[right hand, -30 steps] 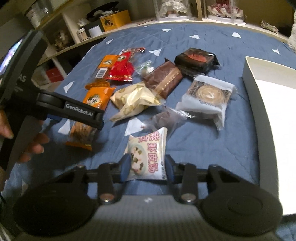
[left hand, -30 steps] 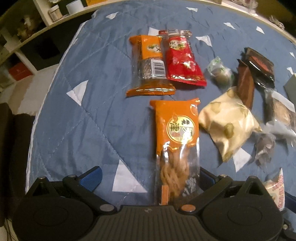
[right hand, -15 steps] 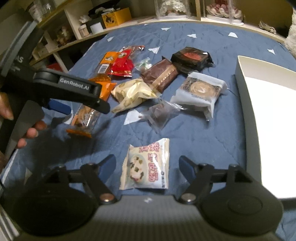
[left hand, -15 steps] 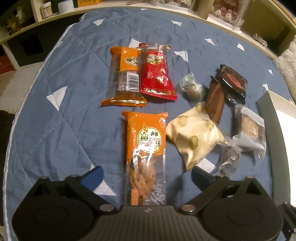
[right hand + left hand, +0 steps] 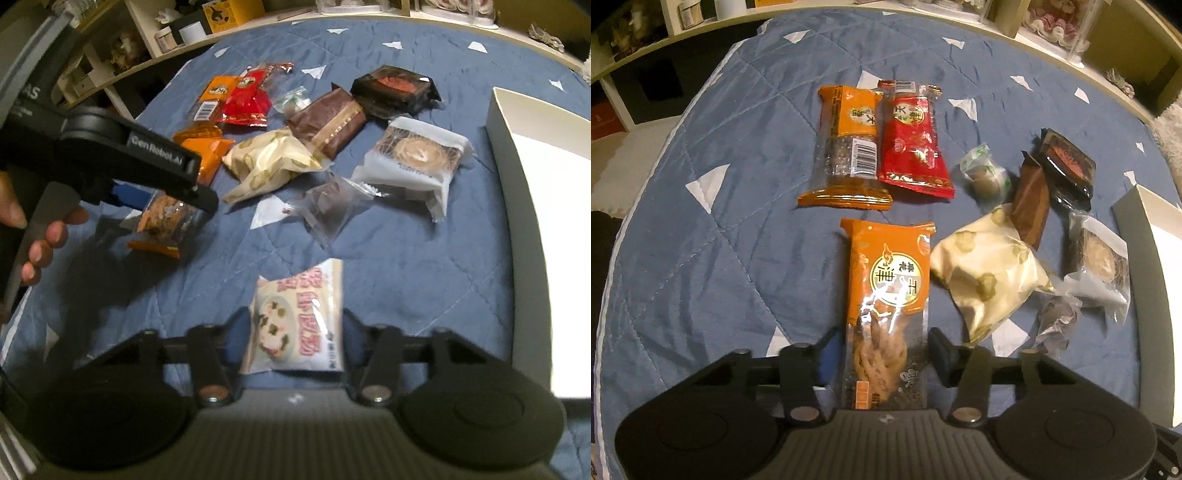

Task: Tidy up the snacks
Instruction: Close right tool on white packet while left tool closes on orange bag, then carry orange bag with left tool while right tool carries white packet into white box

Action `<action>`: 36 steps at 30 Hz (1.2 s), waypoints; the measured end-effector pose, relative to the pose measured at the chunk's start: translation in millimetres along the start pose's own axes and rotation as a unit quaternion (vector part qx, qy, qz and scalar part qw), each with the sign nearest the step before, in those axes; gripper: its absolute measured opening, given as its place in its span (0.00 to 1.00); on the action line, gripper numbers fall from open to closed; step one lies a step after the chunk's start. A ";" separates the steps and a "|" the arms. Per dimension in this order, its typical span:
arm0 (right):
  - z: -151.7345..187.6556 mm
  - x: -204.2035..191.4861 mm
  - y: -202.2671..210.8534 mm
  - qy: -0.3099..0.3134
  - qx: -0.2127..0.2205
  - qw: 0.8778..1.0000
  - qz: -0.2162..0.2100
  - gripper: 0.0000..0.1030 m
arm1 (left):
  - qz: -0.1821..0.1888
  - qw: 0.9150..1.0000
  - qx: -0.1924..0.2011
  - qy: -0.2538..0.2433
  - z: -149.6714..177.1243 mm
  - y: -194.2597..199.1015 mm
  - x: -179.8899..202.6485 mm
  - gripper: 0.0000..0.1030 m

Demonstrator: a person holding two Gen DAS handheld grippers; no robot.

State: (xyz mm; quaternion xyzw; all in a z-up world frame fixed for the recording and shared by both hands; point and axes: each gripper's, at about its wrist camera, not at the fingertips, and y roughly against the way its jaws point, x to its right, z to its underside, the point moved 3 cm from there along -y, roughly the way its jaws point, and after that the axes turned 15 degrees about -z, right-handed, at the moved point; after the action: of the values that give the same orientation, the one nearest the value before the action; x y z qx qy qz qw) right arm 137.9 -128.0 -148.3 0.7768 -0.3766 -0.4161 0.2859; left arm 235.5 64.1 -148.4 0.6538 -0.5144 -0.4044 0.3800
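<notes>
Several snack packets lie on a blue quilted cloth [image 5: 720, 258]. My left gripper [image 5: 884, 356] has its fingers closed against the sides of a long orange fried-twist packet [image 5: 888, 295], which also shows in the right wrist view [image 5: 166, 218]. My right gripper [image 5: 291, 338] has its fingers closed against the sides of a white packet with red characters [image 5: 295, 325]. A white box [image 5: 546, 206] lies open to the right.
Farther out lie an orange packet [image 5: 847, 147], a red packet [image 5: 912, 144], a cream pouch [image 5: 990, 269], a brown bar [image 5: 1030, 203], a black packet [image 5: 1067, 158] and a clear-wrapped pastry [image 5: 1099, 266]. Shelves [image 5: 122, 55] stand beyond the edge.
Half a second ago both grippers were wide open around their packets. Now both have closed in on them. A second ago the right gripper was shut on the white packet.
</notes>
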 end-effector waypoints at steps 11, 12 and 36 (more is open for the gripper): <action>-1.2 -5.8 21.4 0.023 0.027 0.999 0.001 0.43 | 0.021 0.998 0.027 0.053 5.4 30.8 -11.7 0.41; -3.0 -5.4 25.2 0.023 0.034 0.999 0.002 0.43 | 0.023 0.997 0.033 0.059 5.3 35.1 -12.9 0.41; -44.4 45.7 159.4 0.000 0.179 0.983 0.048 0.43 | 0.126 0.978 0.153 0.060 10.7 143.0 44.1 0.41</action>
State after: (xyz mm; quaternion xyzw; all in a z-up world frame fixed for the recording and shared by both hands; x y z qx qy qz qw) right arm 137.7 -248.0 -25.5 0.7965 -0.4821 -0.3271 0.1619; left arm 179.8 -6.1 -28.0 0.6577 -0.6243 -0.2296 0.3535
